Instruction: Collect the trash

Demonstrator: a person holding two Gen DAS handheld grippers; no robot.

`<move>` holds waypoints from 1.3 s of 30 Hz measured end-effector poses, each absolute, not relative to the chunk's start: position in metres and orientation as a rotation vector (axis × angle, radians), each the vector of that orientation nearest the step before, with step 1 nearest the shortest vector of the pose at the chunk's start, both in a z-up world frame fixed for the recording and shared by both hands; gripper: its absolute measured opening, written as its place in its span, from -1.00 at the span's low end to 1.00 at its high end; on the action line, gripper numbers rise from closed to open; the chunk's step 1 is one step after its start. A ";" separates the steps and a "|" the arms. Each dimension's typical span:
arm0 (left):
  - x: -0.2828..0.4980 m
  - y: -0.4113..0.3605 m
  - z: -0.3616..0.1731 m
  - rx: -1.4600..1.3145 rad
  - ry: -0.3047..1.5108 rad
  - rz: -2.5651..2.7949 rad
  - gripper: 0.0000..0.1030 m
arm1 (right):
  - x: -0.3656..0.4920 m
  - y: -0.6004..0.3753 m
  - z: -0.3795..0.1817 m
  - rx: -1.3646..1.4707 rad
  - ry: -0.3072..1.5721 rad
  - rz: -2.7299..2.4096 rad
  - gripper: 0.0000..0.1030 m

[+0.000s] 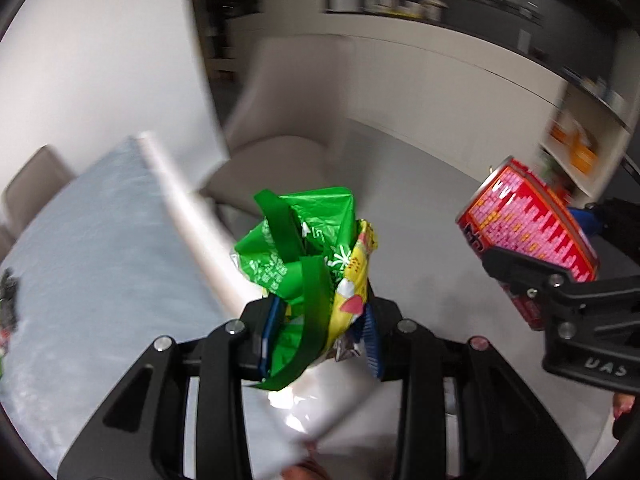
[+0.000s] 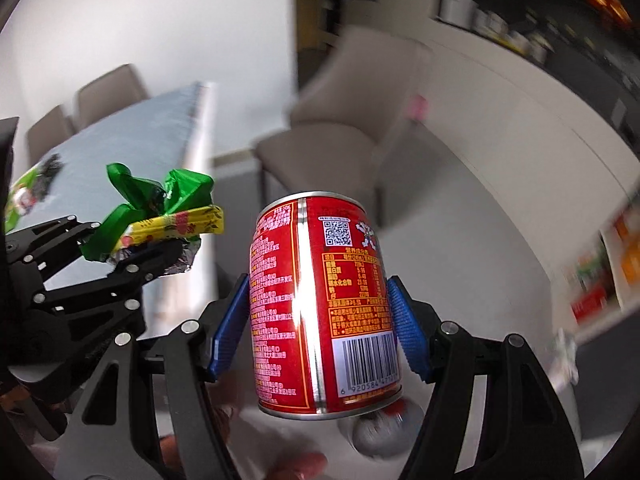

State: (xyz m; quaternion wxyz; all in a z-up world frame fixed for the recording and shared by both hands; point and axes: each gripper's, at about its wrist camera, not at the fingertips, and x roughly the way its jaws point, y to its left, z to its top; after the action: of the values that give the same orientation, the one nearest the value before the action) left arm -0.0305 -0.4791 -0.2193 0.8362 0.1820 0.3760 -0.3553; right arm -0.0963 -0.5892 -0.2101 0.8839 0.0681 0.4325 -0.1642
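While the left gripper (image 1: 320, 320) pinches a crumpled bunch of green and yellow wrappers (image 1: 316, 252) between its blue pads, the right gripper (image 2: 320, 320) clamps a red can (image 2: 324, 300) upright by its sides. Both are held in the air beside the grey table (image 1: 88, 240), with a beige chair (image 1: 280, 120) beyond.
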 end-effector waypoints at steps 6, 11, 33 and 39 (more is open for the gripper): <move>-0.109 -0.569 -0.270 0.493 0.838 -0.970 -0.32 | -0.195 -0.653 -0.270 0.269 0.988 -0.533 0.26; -0.155 -0.615 -0.334 0.609 0.891 -1.099 -0.32 | -0.250 -0.676 -0.322 0.383 1.029 -0.667 0.26; -0.204 -0.662 -0.551 0.810 0.931 -1.246 -0.31 | -0.317 -0.715 -0.548 0.567 0.988 -0.786 0.36; -0.218 -0.669 -0.557 0.830 0.922 -1.283 -0.30 | -0.333 -0.719 -0.550 0.569 0.983 -0.821 0.36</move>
State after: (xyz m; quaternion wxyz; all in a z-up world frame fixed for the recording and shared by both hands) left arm -0.2177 -0.6693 -0.5574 0.6275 0.3621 0.4022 -0.5597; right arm -0.3326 -0.7187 -0.5498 0.7644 0.2619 0.4521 -0.3778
